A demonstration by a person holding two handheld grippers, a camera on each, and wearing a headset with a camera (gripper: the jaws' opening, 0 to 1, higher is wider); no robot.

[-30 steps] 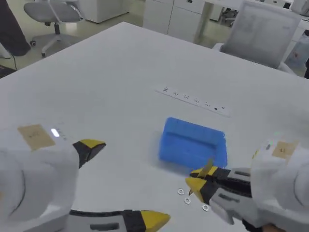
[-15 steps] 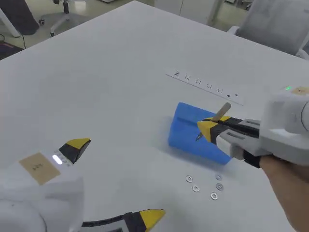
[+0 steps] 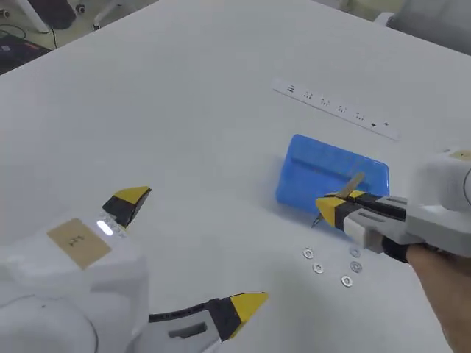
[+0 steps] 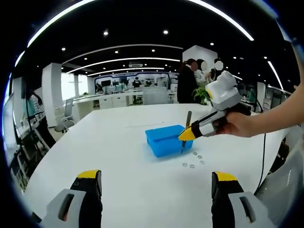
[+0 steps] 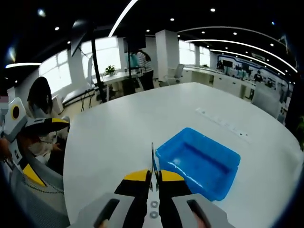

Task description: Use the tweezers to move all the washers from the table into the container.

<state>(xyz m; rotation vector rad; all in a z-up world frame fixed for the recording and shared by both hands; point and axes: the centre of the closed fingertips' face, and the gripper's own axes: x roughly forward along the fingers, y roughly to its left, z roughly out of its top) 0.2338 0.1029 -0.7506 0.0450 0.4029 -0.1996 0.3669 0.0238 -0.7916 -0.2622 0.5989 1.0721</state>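
1. Your right claw [image 3: 333, 209] is clamped tight on one pair of tweezers [image 3: 355, 182]. The jaws meet on the shank, as the right gripper view shows.
2. The tweezers slant downward. Their thin tip hangs just off the near edge of the container [image 3: 331, 169], close to the washers [image 3: 318, 268]. I cannot tell whether the tip touches the bench [image 3: 184, 110].
3. Your left claw [image 3: 190, 251] is spread wide, its two yellow-tipped jaws far apart with nothing between them. It hovers over the near left of the bench, well apart from the container.
4. There is one container, a blue open tray. It sits flat on the white bench, toward your right.
5. I count five washers, though one is faint. All lie loose on the bench in a small cluster just beside the container's near side, under your right claw.
6. One white power strip [image 3: 335, 110] lies on the bench beyond the container, apart from it.
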